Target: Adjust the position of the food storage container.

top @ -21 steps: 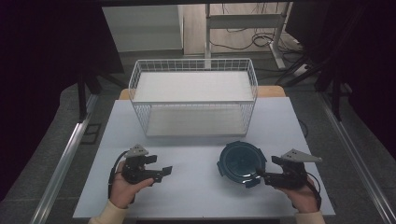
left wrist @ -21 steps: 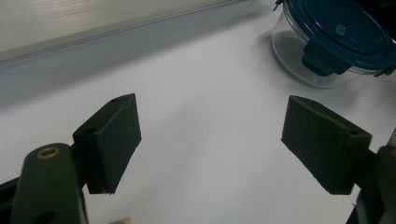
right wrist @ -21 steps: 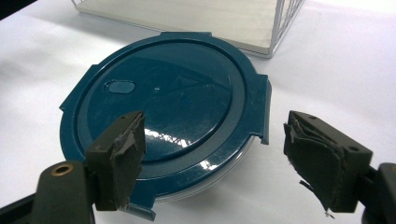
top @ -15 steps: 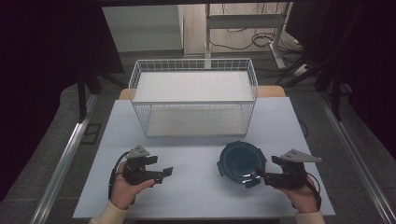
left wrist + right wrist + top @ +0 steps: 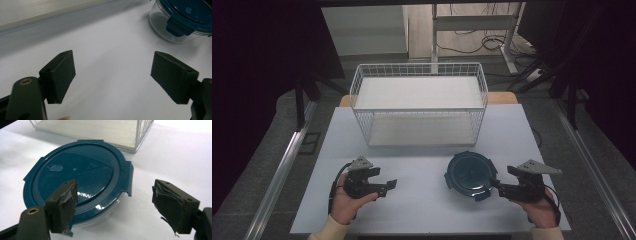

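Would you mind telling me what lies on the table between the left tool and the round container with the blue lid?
Nothing: in the high view, bare white table separates the left tool from the container.

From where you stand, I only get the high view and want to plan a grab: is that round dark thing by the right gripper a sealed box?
Observer: Yes. The round clear container with a blue clip-on lid has its lid seated; a side latch is folded down.
Operator: Right gripper on it yet?
Observer: No. The right gripper is open, one finger over the lid's near edge.
Operator: And the left one?
Observer: The left gripper is open over the bare white table.
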